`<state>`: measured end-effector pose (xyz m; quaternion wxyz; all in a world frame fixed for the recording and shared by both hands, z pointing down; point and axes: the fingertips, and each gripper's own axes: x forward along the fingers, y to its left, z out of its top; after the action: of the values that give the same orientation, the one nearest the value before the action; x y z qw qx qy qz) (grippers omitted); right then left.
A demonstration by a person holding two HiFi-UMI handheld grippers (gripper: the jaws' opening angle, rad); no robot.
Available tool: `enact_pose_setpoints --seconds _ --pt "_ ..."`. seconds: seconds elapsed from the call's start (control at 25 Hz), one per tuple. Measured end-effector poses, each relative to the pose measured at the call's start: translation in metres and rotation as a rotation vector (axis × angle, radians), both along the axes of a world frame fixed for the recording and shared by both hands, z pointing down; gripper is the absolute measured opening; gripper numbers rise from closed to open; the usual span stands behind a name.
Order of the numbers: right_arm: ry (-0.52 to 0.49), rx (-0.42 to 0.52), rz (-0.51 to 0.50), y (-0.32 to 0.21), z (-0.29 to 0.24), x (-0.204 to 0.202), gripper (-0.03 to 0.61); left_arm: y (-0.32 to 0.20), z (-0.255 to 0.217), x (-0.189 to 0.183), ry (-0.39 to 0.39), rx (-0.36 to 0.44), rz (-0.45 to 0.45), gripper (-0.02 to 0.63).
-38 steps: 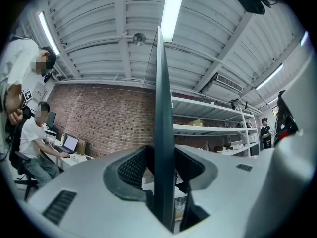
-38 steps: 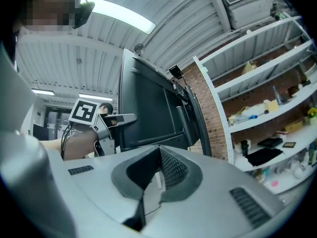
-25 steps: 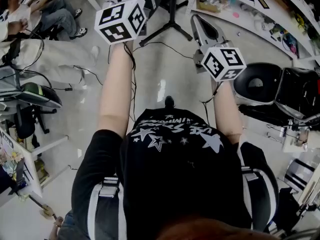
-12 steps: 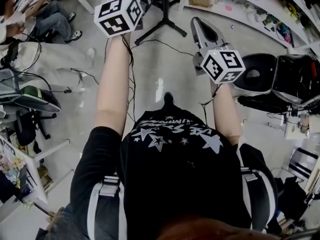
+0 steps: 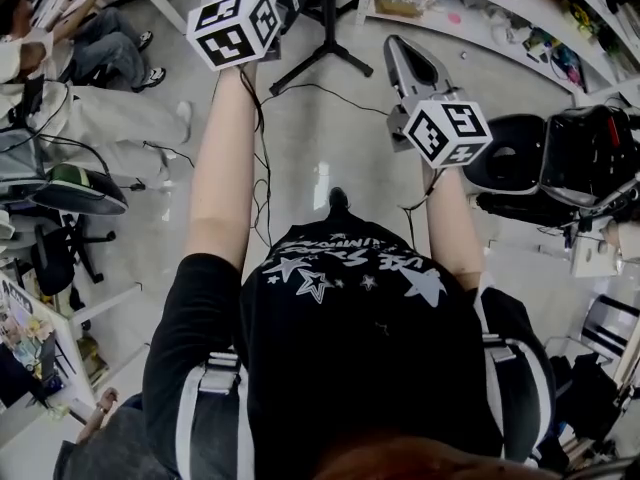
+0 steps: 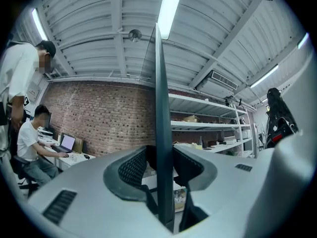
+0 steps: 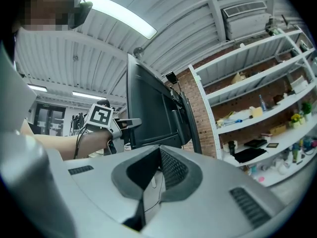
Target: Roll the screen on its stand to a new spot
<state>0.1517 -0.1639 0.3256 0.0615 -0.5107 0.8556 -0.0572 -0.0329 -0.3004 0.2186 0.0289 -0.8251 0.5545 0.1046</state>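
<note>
The screen [image 7: 148,108] is a dark flat panel on a stand, standing upright just ahead in the right gripper view. In the left gripper view I see it edge-on as a thin dark strip [image 6: 163,83] that runs up between my jaws. My left gripper [image 6: 162,157] is shut on that edge, and from the other side the left gripper [image 7: 130,123] shows clamped to the panel's side. My right gripper [image 5: 395,40] hangs a little short of the screen, touching nothing. Its pads [image 7: 168,167] meet with nothing between them.
Black stand legs [image 5: 325,53] spread on the pale floor ahead, with cables [image 5: 265,168] trailing back. People sit at desks at the left [image 5: 100,28] beside an office chair [image 5: 75,193]. A black chair and gear [image 5: 520,163] crowd the right, and shelves [image 7: 257,108] line the brick wall.
The floor and the seated people have slid slightly in the head view while both arms stay stretched forward. The left gripper keeps its hold; the right gripper has drifted a little.
</note>
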Motion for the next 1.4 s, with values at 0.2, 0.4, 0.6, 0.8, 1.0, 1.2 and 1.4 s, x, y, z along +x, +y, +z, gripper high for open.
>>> enact_pose_setpoints --seconds 0.2,0.4,0.6,0.8,1.0,1.2,1.4 --pt "-0.008 0.012 -0.002 0.003 -0.008 0.001 0.006 0.004 -0.001 0.006 -0.055 0.018 0.008 0.181" --pt "-0.014 0.012 -0.016 0.005 -0.01 -0.006 0.006 0.017 0.003 0.003 -0.021 0.003 0.05 0.34" --pt "-0.01 0.01 -0.039 0.015 -0.011 -0.02 0.006 0.051 0.007 0.001 -0.003 0.004 0.079 0.344" --pt "0.004 0.003 -0.067 0.034 -0.011 -0.042 0.006 0.094 0.018 -0.006 0.019 -0.013 0.115 0.343" --pt "0.011 -0.015 -0.071 0.063 -0.005 -0.061 0.006 0.141 0.035 -0.007 0.056 -0.067 0.246 0.342" --pt "0.025 -0.064 -0.037 0.091 0.015 -0.061 0.006 0.184 0.05 -0.006 0.112 -0.077 0.337 0.339" --pt "0.023 -0.079 -0.014 0.111 0.025 -0.058 0.006 0.21 0.059 -0.007 0.102 -0.095 0.368 0.27"
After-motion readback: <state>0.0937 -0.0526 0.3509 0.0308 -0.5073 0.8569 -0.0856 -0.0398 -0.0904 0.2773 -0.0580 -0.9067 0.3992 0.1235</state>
